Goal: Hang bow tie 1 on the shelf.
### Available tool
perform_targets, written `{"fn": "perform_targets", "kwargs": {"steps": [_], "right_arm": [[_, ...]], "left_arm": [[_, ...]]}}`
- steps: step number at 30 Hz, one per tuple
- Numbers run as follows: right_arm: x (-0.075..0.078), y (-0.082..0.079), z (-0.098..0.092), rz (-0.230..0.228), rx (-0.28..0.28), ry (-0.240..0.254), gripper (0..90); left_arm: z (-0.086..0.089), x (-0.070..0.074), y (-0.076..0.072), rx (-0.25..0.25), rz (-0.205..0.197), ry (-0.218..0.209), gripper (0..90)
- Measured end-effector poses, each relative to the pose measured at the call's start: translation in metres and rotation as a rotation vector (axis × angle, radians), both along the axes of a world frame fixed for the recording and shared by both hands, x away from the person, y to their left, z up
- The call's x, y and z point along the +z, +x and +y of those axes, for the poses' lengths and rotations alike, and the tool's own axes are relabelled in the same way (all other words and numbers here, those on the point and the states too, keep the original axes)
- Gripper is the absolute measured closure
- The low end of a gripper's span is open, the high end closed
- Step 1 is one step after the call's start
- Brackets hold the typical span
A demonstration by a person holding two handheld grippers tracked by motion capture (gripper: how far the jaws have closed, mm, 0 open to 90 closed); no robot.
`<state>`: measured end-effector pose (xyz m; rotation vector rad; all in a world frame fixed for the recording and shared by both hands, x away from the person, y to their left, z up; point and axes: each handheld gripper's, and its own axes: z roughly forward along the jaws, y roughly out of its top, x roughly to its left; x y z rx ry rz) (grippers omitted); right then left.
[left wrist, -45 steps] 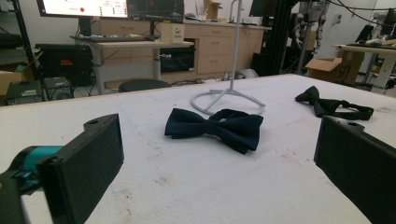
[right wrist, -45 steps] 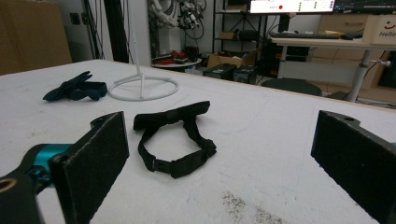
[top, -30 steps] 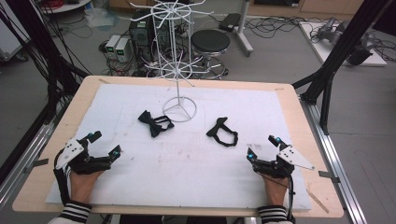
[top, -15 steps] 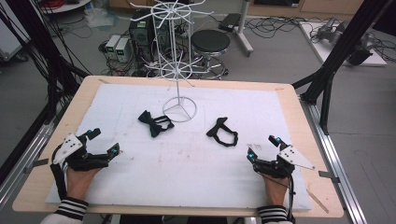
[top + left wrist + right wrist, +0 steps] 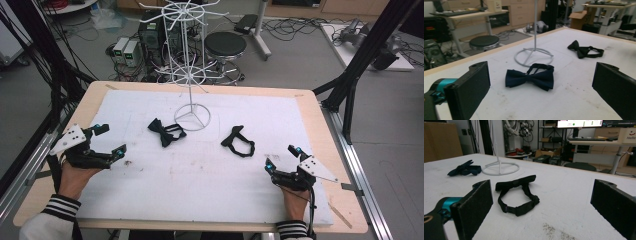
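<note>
A dark navy bow tie lies flat on the white mat, left of the white wire stand's ring base. A black bow tie with its strap looped lies to the right of the base. My left gripper rests open at the mat's left side, pointing at the navy tie, nothing between its jaws. Near the front right my right gripper stands open, facing the black tie, a short way from it.
The white wire display stand rises tall from the mat's back middle, with hook arms spreading out. The white mat covers most of the wooden table. A stool, cables and black frame posts stand beyond the table.
My left gripper has drawn slightly back toward the left edge. The right gripper and both bow ties have stayed put.
</note>
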<state>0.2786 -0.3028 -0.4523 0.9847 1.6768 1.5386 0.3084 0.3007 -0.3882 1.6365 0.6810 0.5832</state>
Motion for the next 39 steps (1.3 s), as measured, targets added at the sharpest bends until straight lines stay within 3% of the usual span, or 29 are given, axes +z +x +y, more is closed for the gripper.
{"fn": "perform_targets", "kwargs": {"steps": [9,10,19,26,39], "right_arm": [[0.0,-0.001,0.0,-0.003,0.0,0.001,3.3],[0.0,-0.001,0.0,-0.003,-0.001,0.001,3.3],[0.0,-0.001,0.0,-0.004,0.0,0.001,3.3],[0.0,-0.001,-0.001,-0.008,-0.002,0.002,3.3],[0.0,-0.001,-0.001,-0.01,-0.001,0.006,3.3]], "left_arm": [[-0.004,0.014,0.015,-0.073,0.02,0.091,1.9],[-0.007,0.018,0.019,-0.091,0.021,0.117,1.9],[-0.015,0.027,0.037,-0.144,0.035,0.193,1.9],[-0.026,0.028,0.054,-0.199,0.067,0.259,1.9],[-0.043,0.028,0.076,-0.257,0.118,0.381,1.9]]}}
